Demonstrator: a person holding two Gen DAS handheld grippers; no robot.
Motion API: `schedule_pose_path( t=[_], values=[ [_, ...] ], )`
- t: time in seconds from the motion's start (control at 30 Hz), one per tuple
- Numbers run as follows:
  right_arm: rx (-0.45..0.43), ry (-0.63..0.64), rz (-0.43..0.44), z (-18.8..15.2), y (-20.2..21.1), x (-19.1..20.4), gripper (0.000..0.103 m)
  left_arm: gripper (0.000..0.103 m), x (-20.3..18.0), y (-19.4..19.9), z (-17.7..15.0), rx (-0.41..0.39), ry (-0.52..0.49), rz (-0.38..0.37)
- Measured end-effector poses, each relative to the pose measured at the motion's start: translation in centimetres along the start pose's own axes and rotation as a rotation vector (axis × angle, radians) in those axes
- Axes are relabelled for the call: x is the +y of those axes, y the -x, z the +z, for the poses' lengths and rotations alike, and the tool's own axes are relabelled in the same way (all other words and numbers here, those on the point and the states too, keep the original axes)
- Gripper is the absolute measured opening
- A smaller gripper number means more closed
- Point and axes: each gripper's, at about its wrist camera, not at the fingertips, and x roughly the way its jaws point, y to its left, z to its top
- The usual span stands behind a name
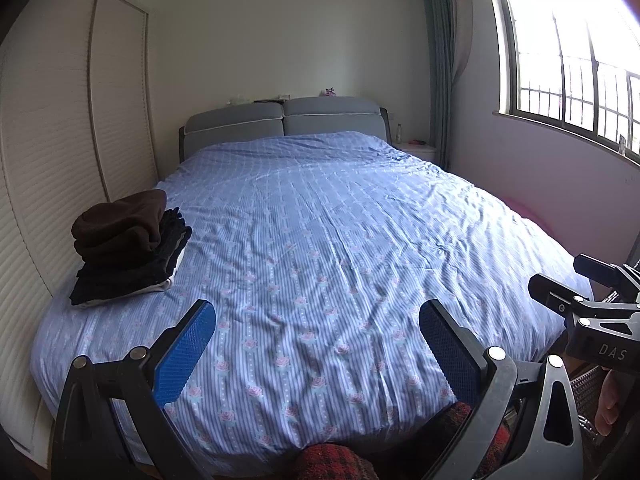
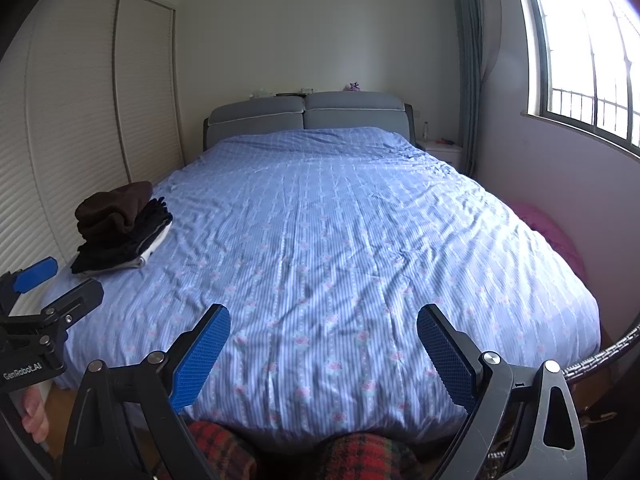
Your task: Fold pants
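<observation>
Left gripper (image 1: 318, 330) & right gripper (image 2: 324, 334): both w/ fingers spread wide, nothing between them, held over the foot end of the bed. Pads (image 1: 186, 354) are blue, fine knurled grid texture, on black angular arms w/ silver rivets. Right unit's black body also shows at 3 o'clock in the left view; the left unit sits at 9 o'clock in the right view.

Pants: folded stack (image 1: 128, 248) at 9 o'clock, near the bed's left edge, by the wardrobe side. Top piece (image 1: 120, 222) brown, soft fleecy, lumpy; under it dark flat layers, then a pale one at the bottom, its edge peeking out.

Bedspread (image 1: 320, 220): blue-striped cotton-like cloth w/ small pink rose motifs, shallow wrinkles all over. Centre to 3 o'clock is open flat cloth; the sheet curves off at right and at 6 o'clock.

Grey padded headboard (image 1: 284, 120) at 12. Slatted cream wardrobe doors (image 1: 60, 120) close along the left edge. Barred window (image 1: 568, 60) at 2 o'clock. Red plaid fabric (image 2: 360, 456) at 6 o'clock, below the grippers.
</observation>
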Motion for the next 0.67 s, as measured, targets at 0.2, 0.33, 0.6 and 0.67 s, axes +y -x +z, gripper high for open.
schedule_pose_path(
  t=[0.2, 0.33, 0.6, 0.67],
  values=[
    [0.002, 0.0, -0.001, 0.0, -0.03, 0.03, 0.095, 0.103, 0.16, 0.16, 0.1, -0.014, 0.002, -0.001],
    [0.003, -0.002, 0.002, -0.01, 0.0, -0.04, 0.095, 0.103, 0.43, 0.26, 0.13, -0.026, 0.009, -0.003],
    [0.004, 0.0, 0.003, -0.02, -0.04, -0.21, 0.095, 0.103, 0.5, 0.34, 0.09, -0.036, 0.004, -0.001],
    [0.006, 0.001, 0.003, -0.03, -0.08, -0.22, 0.095, 0.103, 0.49, 0.28, 0.0, -0.031, 0.006, -0.001]
  ],
)
